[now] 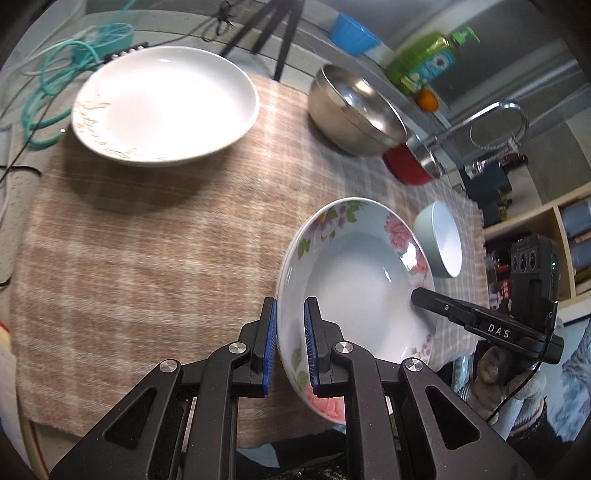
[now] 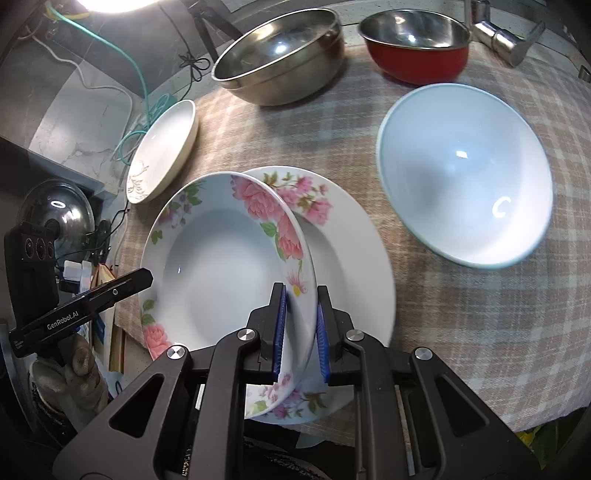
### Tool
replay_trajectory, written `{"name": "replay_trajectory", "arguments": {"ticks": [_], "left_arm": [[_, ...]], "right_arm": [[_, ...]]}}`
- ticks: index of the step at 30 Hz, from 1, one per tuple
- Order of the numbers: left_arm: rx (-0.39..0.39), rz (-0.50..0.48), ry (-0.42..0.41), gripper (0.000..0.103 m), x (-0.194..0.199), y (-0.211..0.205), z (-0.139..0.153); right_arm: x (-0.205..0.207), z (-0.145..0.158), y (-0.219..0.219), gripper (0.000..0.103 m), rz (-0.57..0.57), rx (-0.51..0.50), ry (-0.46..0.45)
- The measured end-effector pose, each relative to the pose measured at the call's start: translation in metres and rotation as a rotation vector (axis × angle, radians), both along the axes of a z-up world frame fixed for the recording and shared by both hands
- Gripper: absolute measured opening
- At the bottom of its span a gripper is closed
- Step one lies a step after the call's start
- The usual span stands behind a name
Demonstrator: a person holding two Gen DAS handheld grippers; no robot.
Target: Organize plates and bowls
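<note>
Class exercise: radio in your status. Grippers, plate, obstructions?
Both hand-held grippers, left and right, clamp the floral plate. Plate tilted over second floral plate. Nothing blocking.

Floral plate: white, showing pink roses, green leaves along rim. Second floral plate, beneath: matching. Far-left plate: white, wearing a gold leaf motif. Right bowl: pale blue. Far bowl: red outside, steel inside. Tablecloth: beige-white plaid. Gripper pads: blue.

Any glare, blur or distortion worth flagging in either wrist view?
Left wrist: white plate overexposed at centre, slight motion smear across the cloth, fisheye bending at edges. Right wrist: lamp flare top left, pale bowl rim smeared.
</note>
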State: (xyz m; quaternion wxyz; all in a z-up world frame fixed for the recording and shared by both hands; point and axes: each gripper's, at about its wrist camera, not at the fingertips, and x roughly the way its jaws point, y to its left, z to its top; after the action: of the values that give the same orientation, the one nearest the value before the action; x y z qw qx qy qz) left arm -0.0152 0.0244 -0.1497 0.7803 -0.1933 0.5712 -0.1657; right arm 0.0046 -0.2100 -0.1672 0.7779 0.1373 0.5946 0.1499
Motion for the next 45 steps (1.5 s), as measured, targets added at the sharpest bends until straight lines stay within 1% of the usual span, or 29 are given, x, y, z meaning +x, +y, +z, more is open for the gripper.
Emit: {"name": "replay_trajectory", "arguments": {"ticks": [7,12,16,22,26,30,33,36,45], "left_arm": [[0.019,-0.031,0.023,0.013,0.002,-0.011,-0.008],[0.041,-0.049,0.016,0.013,0.003,-0.018,-0.008],[0.054,-0.056,0.015,0.013,0.005,-0.022,-0.009],[0.082,-0.067,0.008,0.013,0.006,-0.028,-0.007],[0.085,-0.066,0.009,0.012,0.006,-0.029,-0.007],[0.1,-0.07,0.006,0.012,0.004,-0.031,-0.006],[0.095,-0.066,0.008,0.013,0.004,-0.029,-0.007],[0.099,-0.066,0.007,0.013,0.004,-0.029,-0.007],[0.131,-0.091,-0.009,0.013,0.005,-0.037,-0.007]], "right_arm": [[-0.004,-0.006,-0.008,0.016,-0.015,-0.024,0.004],[-0.004,-0.007,-0.012,0.016,-0.021,-0.032,0.004],[-0.003,-0.004,-0.01,0.017,-0.01,-0.067,-0.009],[-0.003,-0.001,-0.001,0.021,0.031,-0.154,-0.029],[-0.002,0.0,0.006,0.022,0.059,-0.204,-0.041],[-0.003,0.0,0.008,0.023,0.072,-0.226,-0.05],[-0.004,0.001,0.009,0.024,0.079,-0.238,-0.053],[-0.003,0.0,0.011,0.027,0.079,-0.243,-0.054],[-0.005,0.002,0.012,0.027,0.071,-0.282,-0.073]]}}
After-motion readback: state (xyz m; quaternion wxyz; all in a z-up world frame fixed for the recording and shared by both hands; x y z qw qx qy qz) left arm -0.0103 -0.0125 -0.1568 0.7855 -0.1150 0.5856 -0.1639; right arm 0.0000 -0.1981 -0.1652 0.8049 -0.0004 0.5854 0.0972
